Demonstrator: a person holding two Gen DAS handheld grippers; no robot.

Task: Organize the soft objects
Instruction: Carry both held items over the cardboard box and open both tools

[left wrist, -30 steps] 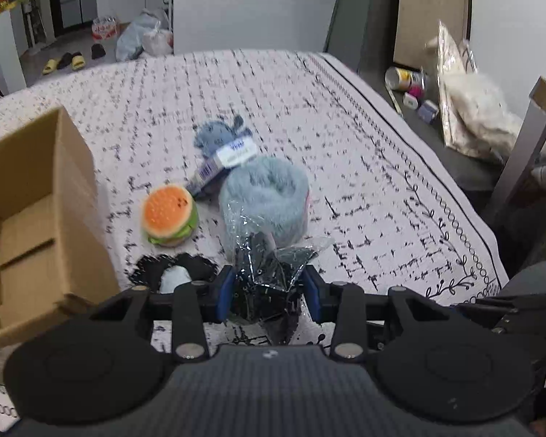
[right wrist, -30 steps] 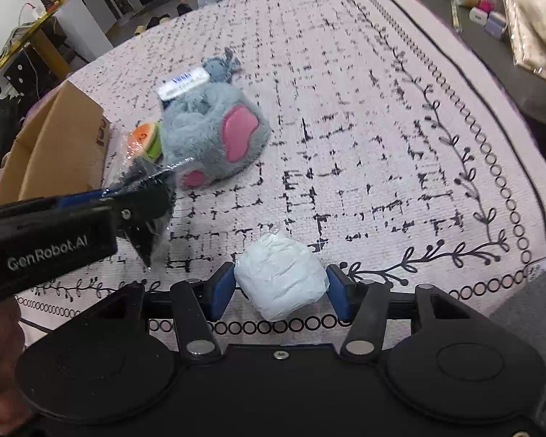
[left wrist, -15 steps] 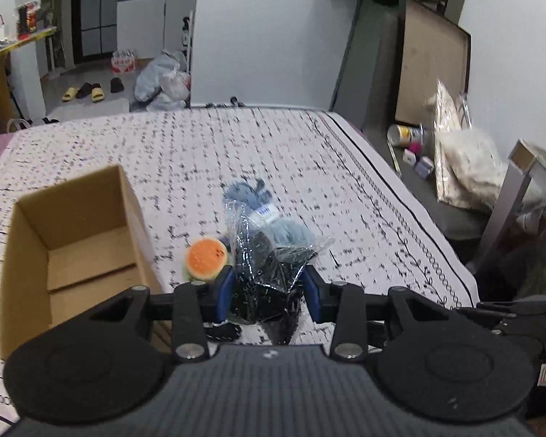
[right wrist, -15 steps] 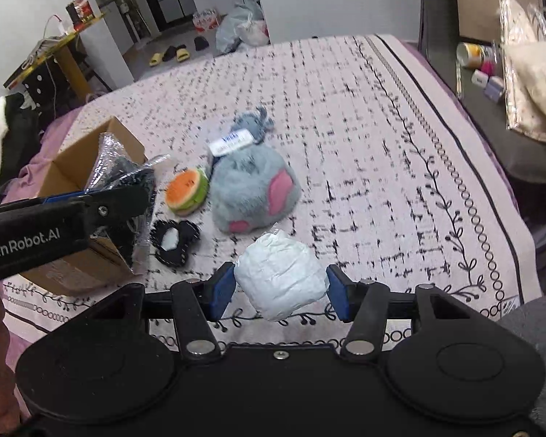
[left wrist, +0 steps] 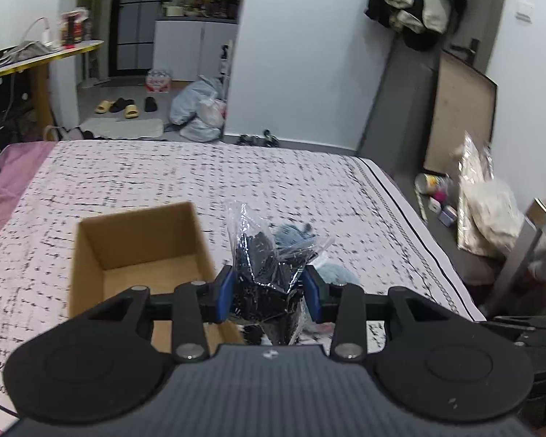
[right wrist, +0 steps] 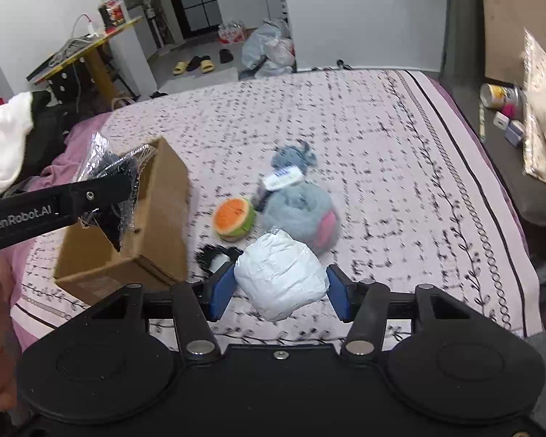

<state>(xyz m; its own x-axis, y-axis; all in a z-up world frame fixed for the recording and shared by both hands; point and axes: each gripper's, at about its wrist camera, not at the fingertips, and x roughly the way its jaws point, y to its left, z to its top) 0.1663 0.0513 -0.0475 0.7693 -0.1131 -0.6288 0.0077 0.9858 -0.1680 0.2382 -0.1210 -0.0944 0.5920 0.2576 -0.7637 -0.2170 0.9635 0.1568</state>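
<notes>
The left gripper (left wrist: 269, 293) has its fingers clenched on a crinkly clear bag of black stuff (left wrist: 264, 262), held up in the air by the open cardboard box (left wrist: 142, 251). The right gripper (right wrist: 278, 291) has its fingers squeezed on a soft white bundle (right wrist: 280, 276), lifted above the bed (right wrist: 400, 167). On the bed, between the box and the bed's right edge, lie a burger toy (right wrist: 234, 218), a grey plush toy (right wrist: 302, 211) and a small black thing (right wrist: 214, 255).

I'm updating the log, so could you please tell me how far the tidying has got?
Done: nothing shows inside the cardboard box.
In hand: left tool grips a black item bagged in plastic; right tool a white bundle.
Left on the bed: burger toy, grey plush, black-and-white item.
</notes>
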